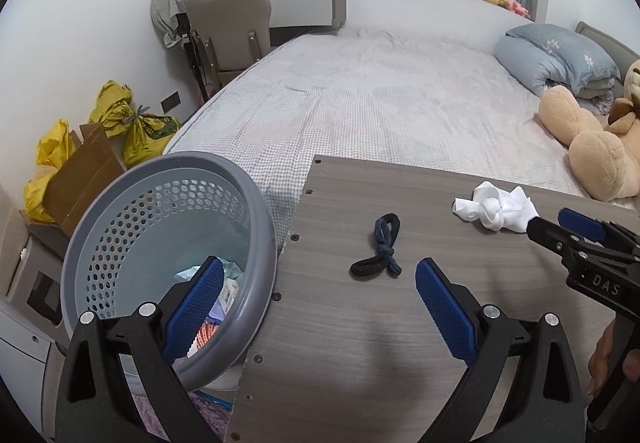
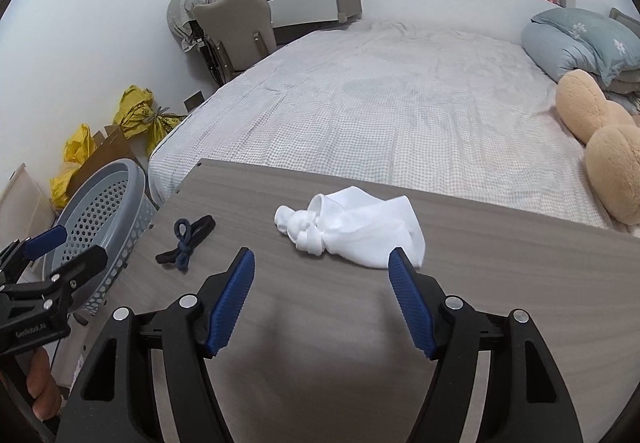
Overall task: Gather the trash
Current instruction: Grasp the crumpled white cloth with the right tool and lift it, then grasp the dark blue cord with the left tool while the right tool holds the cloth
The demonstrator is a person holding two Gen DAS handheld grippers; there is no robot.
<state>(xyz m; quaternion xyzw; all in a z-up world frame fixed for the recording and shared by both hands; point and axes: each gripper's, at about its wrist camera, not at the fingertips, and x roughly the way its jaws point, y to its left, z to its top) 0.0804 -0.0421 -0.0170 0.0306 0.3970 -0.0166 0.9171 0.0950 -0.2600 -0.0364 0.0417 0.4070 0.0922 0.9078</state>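
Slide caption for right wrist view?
Open right gripper approaches knotted white cloth on wooden board; dark knotted band beside it.

A grey wood-grain surface (image 2: 480,283) is seen. A white knotted cloth (image 2: 352,227), a black-and-navy knotted cord (image 2: 186,239), a grey perforated basket (image 1: 160,227) and a grey-checked bed sheet (image 1: 360,103) are shown.

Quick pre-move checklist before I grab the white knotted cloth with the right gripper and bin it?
1. Right gripper open, nothing between its pads: ok.
2. White knotted cloth lying free on the board, just ahead of the gripper: ok.
3. Left gripper open and holding nothing: ok.
4. Dark knotted cord apart from the cloth: ok.
5. Grey basket at the board's left edge, mouth unobstructed: ok.
6. Room left in the basket: ok, trash only at the bottom.
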